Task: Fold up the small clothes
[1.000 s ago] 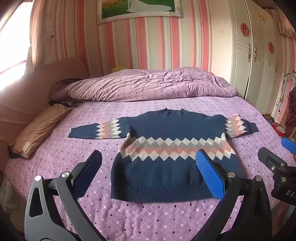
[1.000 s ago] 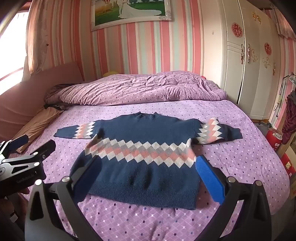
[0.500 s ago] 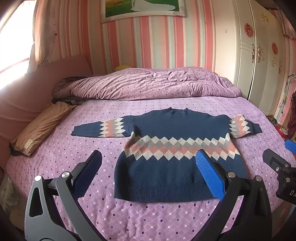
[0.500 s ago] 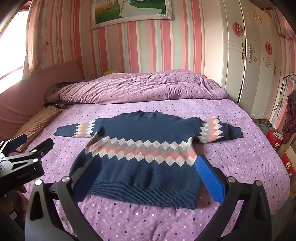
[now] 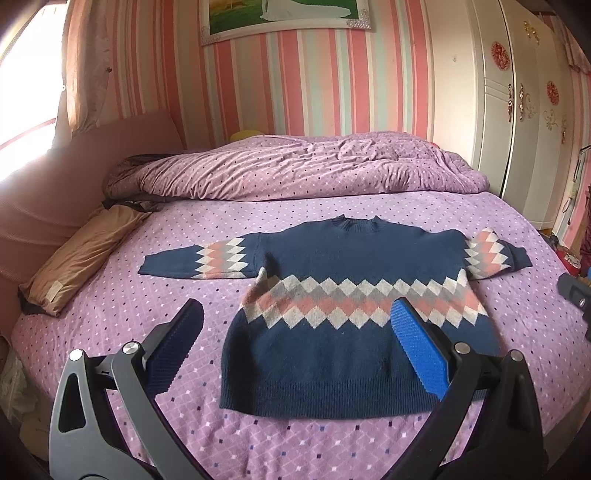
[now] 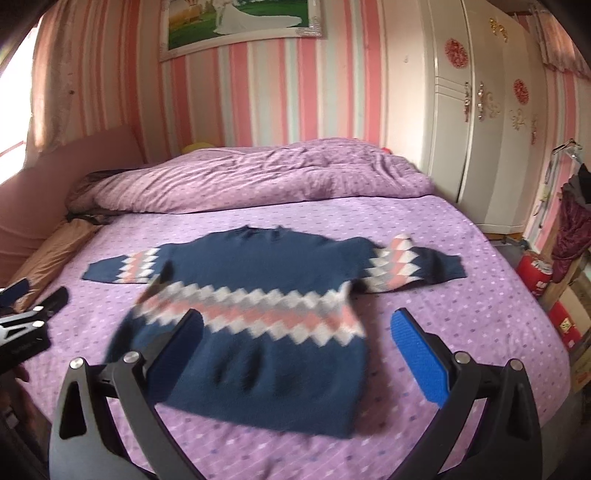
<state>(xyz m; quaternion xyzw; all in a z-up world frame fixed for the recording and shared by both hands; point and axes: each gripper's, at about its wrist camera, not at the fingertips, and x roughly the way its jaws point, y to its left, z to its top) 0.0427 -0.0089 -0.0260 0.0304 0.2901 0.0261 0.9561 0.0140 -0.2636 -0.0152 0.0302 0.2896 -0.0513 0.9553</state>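
Holding both grippers spread and empty above the near edge, left gripper (image 5: 295,325) and right gripper (image 6: 295,328), I judge no fold is begun. My navy knitted sweater with a pink, grey and white diamond band (image 5: 354,306) lies flat, front up, sleeves out, so each cuff is reachable. It rests mid-bed on the purple dotted bedsheet (image 5: 147,295), before a rumpled purple quilt (image 5: 295,170); pink striped wall (image 5: 295,74), white wardrobe (image 5: 517,110).

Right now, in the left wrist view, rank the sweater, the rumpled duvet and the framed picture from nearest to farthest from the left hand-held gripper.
1. Sweater: flat on the bed, just ahead of the left hand-held gripper.
2. Rumpled duvet: heaped beyond the collar, at the bed's far end.
3. Framed picture: high on the striped back wall.
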